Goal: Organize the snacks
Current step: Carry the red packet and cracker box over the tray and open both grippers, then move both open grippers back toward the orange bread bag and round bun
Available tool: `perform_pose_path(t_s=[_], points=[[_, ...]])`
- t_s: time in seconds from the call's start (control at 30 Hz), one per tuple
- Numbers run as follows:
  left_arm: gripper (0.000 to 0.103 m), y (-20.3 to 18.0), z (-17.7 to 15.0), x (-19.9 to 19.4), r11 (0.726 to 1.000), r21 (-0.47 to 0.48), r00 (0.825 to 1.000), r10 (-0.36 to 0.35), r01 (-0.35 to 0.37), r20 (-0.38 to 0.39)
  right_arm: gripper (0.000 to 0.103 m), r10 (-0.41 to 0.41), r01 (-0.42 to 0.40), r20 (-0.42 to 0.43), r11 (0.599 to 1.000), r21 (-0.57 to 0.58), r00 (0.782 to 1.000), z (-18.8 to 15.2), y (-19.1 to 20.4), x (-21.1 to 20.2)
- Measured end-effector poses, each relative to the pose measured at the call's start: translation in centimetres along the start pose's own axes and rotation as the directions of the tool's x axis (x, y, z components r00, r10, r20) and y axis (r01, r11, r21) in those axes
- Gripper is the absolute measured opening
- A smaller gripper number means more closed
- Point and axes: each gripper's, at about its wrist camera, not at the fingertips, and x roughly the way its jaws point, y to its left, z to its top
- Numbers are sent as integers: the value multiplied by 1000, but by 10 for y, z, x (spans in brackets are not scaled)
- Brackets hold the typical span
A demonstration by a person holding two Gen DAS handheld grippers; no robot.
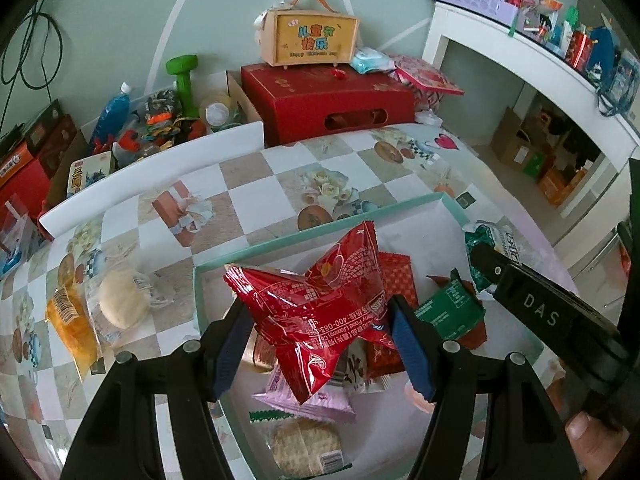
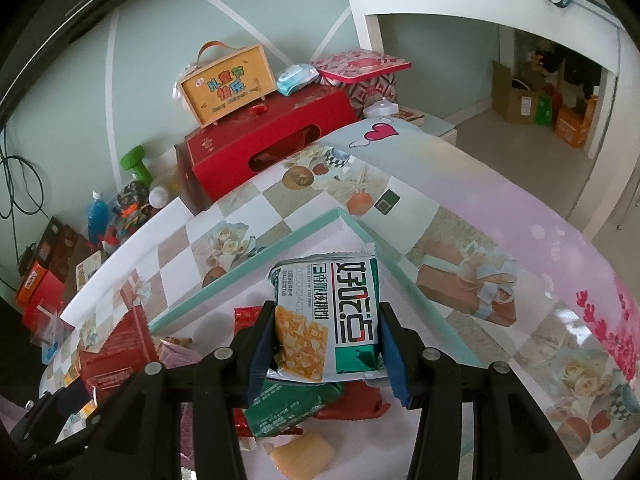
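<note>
Right now your left gripper (image 1: 318, 328) is pinching a crinkled red snack pack (image 1: 320, 300) between its blue pads (image 1: 412, 348), jaws partway closed on the wrapper, pack held above the teal-rimmed tray (image 1: 320, 232). Your right gripper (image 2: 326, 344) is clamped on a white-and-green walnut-cake pack (image 2: 332, 316), pads squeezing both long edges, and it too sits over the tray (image 2: 256, 264), near the far corner.

Already lying in the tray under the left pack: a pink wrapped snack (image 1: 312, 400), a round cracker in clear wrap (image 1: 306, 448), a small red sachet (image 1: 400, 276) and a dark green pack (image 1: 450, 312). Right wrist view shows that green pack (image 2: 288, 404) just below the held one, plus a pale yellow block (image 2: 302, 456) nearer the camera.

Still outside the tray on the patterned tablecloth (image 1: 248, 184): a round pale bun in clear wrap (image 1: 122, 300) and an orange-yellow packet (image 1: 72, 328) touching it, both left of the tray rim.

Background (not task items): red gift box (image 1: 328, 108) with a yellow handled case (image 1: 308, 40) on top, green dumbbell (image 1: 186, 84) beside it
</note>
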Motion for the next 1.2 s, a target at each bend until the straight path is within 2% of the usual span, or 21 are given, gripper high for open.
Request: perform_pose_path(t_s=[0.43,0.7,0.8,1.03,1.1,1.13,1.2], points=[[71,-13,5,23,999,36,998,30,-29,-47,53,28,-29,-31,999,-23,999,-2,6,18],[72,-16,3,20,999,36,998,32,-31,-49,53,32,-33,-42,999,-15,999,-2,5,18],[72,-15,3,19,999,33,998,27,-26,-48,59,35,-35,-31,999,-10,999,-1,4,14],[72,-9,0,8,1000,12,999,24,-24,-33,59,24,-24,-25,1000,-7,999,2,3,6],[72,-3,-1,3,999,-5,999,32,-32,-27,65,15,-15,-25,1000,-3,1000,2,1,5],[72,1,-1,1,999,-17,999,35,-35,-24,71,6,-6,-29,1000,2,1000,2,0,4],[72,7,-3,-3,999,-37,999,39,-40,-18,74,-5,5,-38,1000,9,999,2,-2,5]])
